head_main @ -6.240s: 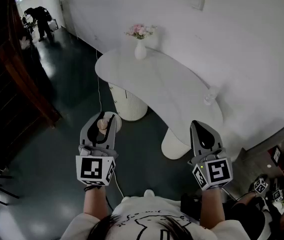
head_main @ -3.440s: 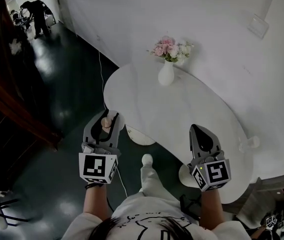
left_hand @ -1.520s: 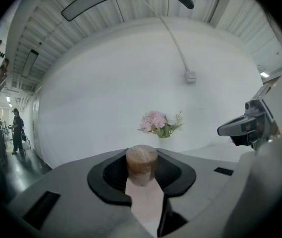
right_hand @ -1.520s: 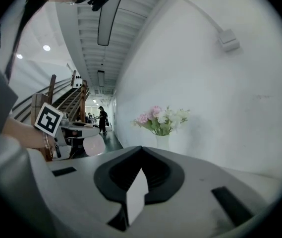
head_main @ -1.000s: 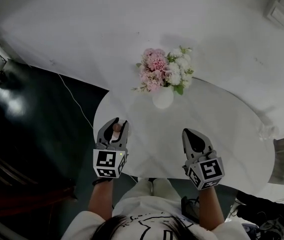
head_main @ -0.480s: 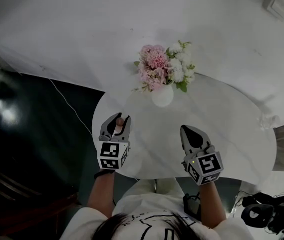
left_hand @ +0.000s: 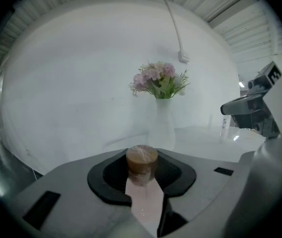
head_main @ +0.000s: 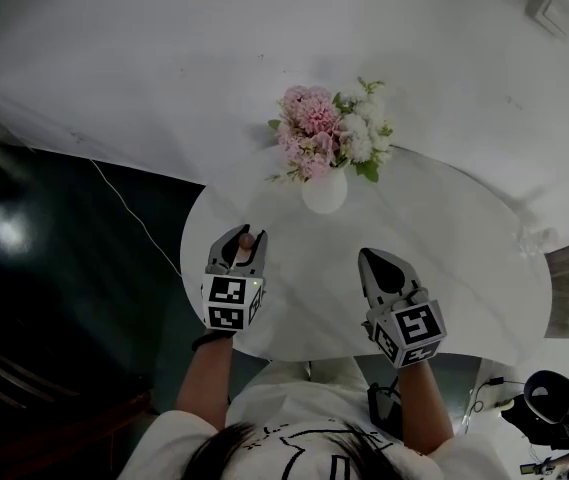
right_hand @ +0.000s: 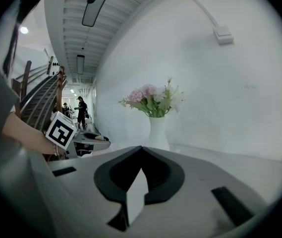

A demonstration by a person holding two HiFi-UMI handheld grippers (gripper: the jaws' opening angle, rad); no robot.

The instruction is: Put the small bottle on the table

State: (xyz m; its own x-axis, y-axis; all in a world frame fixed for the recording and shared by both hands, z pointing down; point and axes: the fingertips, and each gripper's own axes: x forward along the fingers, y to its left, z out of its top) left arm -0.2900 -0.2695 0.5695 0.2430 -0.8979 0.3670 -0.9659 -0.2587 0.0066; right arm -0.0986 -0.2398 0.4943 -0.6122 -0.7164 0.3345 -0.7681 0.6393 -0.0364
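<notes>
Small bottle (left_hand: 141, 163), brown cap uppermost, clamped between the left gripper's (head_main: 241, 248) jaws. Its long axis is roughly upright, crosswise to the jaws. It hangs over the left part of the white table (head_main: 464, 268), lower left of the flower vase (head_main: 325, 190). Can't tell if the base touches. Right gripper (head_main: 373, 260), lower centre-right: jaws together, empty. Left is the working hand; set-down likely straight down.

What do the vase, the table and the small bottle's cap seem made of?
The vase: likely glazed ceramic, smooth white. The table: glossy white, maybe lacquer or stone; it reflects light. Cap of the small bottle: brown, possibly cork or wood.
</notes>
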